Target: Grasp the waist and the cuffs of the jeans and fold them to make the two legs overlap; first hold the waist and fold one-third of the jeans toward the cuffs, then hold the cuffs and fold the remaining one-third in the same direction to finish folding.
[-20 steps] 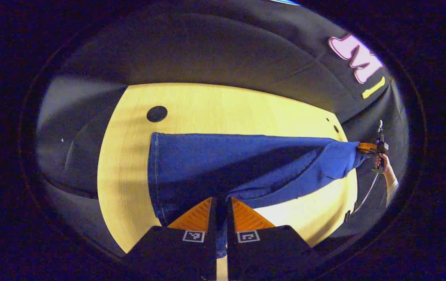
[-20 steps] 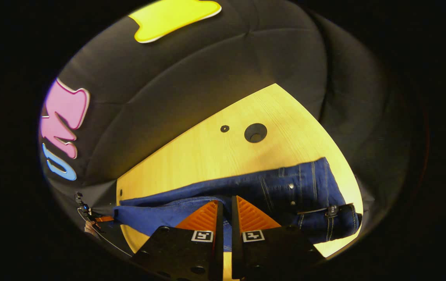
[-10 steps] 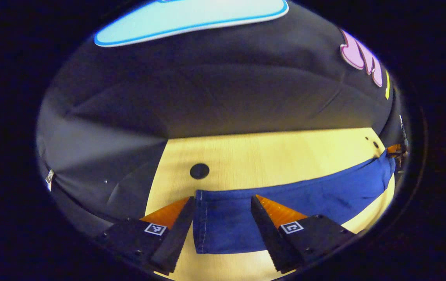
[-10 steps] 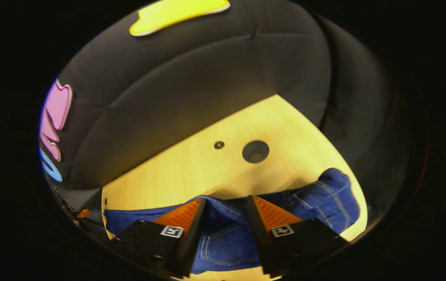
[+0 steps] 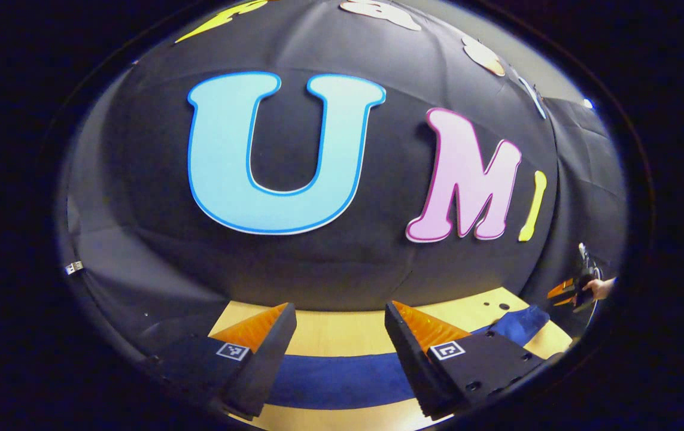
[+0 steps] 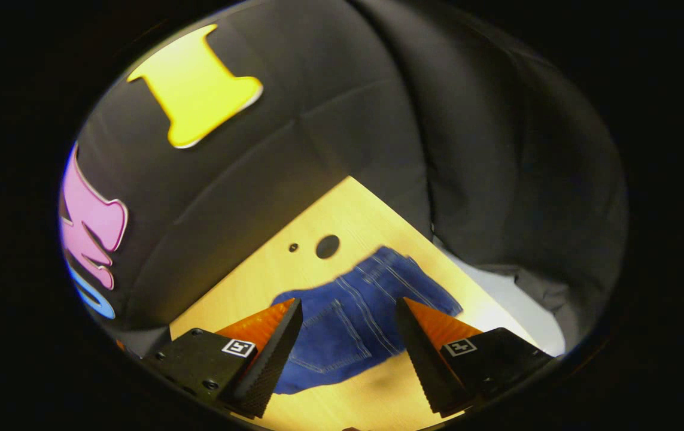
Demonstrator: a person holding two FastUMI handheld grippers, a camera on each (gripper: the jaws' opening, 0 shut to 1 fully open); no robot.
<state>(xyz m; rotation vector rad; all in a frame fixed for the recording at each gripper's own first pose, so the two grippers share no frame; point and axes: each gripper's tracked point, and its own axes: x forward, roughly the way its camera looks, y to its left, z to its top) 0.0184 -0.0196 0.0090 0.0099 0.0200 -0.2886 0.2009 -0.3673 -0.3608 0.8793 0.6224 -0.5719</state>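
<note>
One pair of jeans [image 6: 347, 317] lies flat on one pale wooden table [image 6: 270, 275], and two hand-held grippers hang over it, each with two orange-backed black fingers.

In the left gripper view, the left gripper [image 5: 340, 344] is spread wide and holds nothing. Its fingers [image 5: 267, 350] frame a flat blue band of the jeans [image 5: 342, 377] that runs across the table [image 5: 342, 338] below them, apart from both pads. Table wood shows on both long sides of that band: a strip beyond it reaching to the booth's black wall, and a narrower strip on the near side. To the right of the band the denim rises into a small bunched end [image 5: 518, 323] by the table's right corner, near small dark holes [image 5: 500, 306] in the wood. Just past that corner, off the table edge, a hand [image 5: 599, 288] holds the right gripper [image 5: 563, 290]; from here I cannot tell how its fingers stand.

In the right gripper view, the right gripper [image 6: 347, 335] is also spread wide, empty, above the jeans. The stitched waist and pocket part lies between and beyond its fingertips, touching neither. Beyond the denim sit two round holes, one small [image 6: 293, 247] and one larger [image 6: 328, 246], on bare wood. Right of the jeans, the denim's corner lies near the table's right edge. Bare wood lies left of the jeans, up to the wall, and on the near side below the fingers.
</note>
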